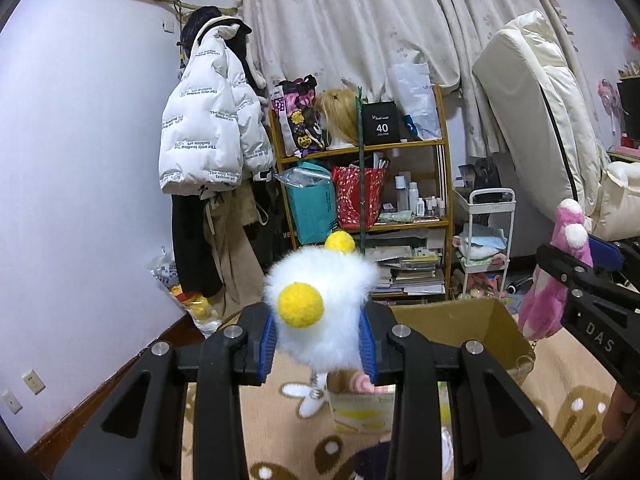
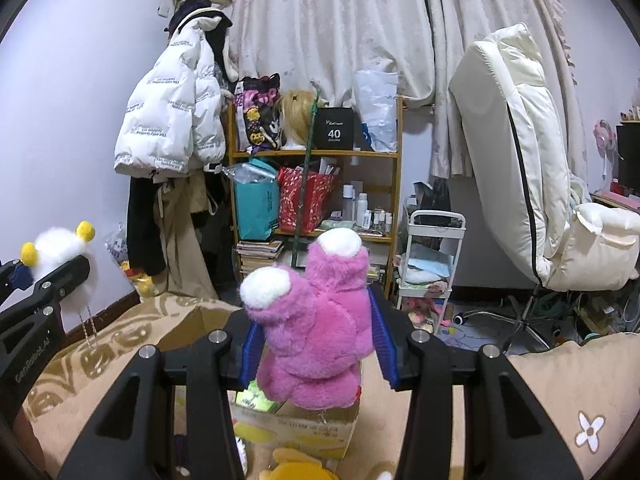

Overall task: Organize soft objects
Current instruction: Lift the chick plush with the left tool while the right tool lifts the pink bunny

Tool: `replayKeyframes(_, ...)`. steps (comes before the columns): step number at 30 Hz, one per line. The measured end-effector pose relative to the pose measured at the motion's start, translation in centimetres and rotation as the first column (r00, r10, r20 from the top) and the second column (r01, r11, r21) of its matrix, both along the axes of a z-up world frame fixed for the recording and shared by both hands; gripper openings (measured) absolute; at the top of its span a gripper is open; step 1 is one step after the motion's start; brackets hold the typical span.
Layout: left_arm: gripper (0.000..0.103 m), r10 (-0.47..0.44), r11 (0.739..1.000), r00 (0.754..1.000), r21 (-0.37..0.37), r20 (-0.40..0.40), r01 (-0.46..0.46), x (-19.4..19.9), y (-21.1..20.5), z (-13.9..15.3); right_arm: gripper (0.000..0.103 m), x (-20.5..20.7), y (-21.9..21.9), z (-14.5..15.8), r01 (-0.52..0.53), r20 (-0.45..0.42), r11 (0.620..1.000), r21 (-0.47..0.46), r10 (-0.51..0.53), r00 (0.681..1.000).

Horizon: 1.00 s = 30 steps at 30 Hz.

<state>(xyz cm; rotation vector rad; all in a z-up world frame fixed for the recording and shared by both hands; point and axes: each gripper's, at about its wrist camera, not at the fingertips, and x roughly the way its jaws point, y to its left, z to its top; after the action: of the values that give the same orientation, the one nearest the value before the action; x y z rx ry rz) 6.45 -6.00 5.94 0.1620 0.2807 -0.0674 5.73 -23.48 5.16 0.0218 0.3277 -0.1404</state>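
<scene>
- Our left gripper (image 1: 322,344) clenches the white plush (image 1: 324,300); right gripper (image 2: 316,350) clenches the pink plush (image 2: 316,328).
- We should centre both above the box (image 1: 460,320) below, then release 1 at a time.

My fluffy white plush toy with yellow pom-poms (image 1: 324,316) and fuzzy pink plush toy with white-tipped ears (image 2: 320,328), both aloft above the open brown cardboard box (image 1: 456,320).

hidden: cardboard box (image 2: 296,424) inside, behind pink plush (image 2: 320,328) | cut off: yellow toy (image 2: 296,468) at bottom edge
</scene>
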Motion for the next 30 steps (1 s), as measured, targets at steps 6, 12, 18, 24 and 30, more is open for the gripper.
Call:
replayKeyframes(6, 0.033, -0.003, 1.000, 1.000, -0.030, 0.004, 0.003, 2.2, -0.3, 0.9, 0.050, 0.9, -0.7, 1.2, 0.001, 0.043, 1.000, -0.016, 0.000, 0.999)
replayKeyframes(12, 0.033, -0.023, 0.998, 1.000, -0.057, -0.014, 0.022, 3.6, -0.7, 0.2, 0.050, 1.9, -1.1, 1.1, -0.002, 0.044, 1.000, -0.014, 0.003, 0.999)
replayKeyframes(18, 0.033, -0.034, 0.997, 0.998, -0.065, -0.060, 0.030, 5.1, -1.0, -1.5, 0.050, 3.2, -1.7, -0.4, -0.012, 0.013, 1.000, 0.025, 0.011, 1.000)
replayKeyframes(24, 0.033, -0.042, 0.998, 0.992, -0.055, -0.116, 0.036, 6.8, -1.6, -3.6, 0.050, 4.5, -2.6, -2.5, -0.034, -0.029, 0.996, 0.085, 0.037, 0.999)
replayKeyframes(30, 0.034, -0.053, 0.998, 0.987, -0.024, -0.154, 0.050, 7.8, -2.4, -5.5, 0.050, 5.4, -3.4, -4.4, -0.062, -0.053, 0.990, 0.125, 0.069, 0.996)
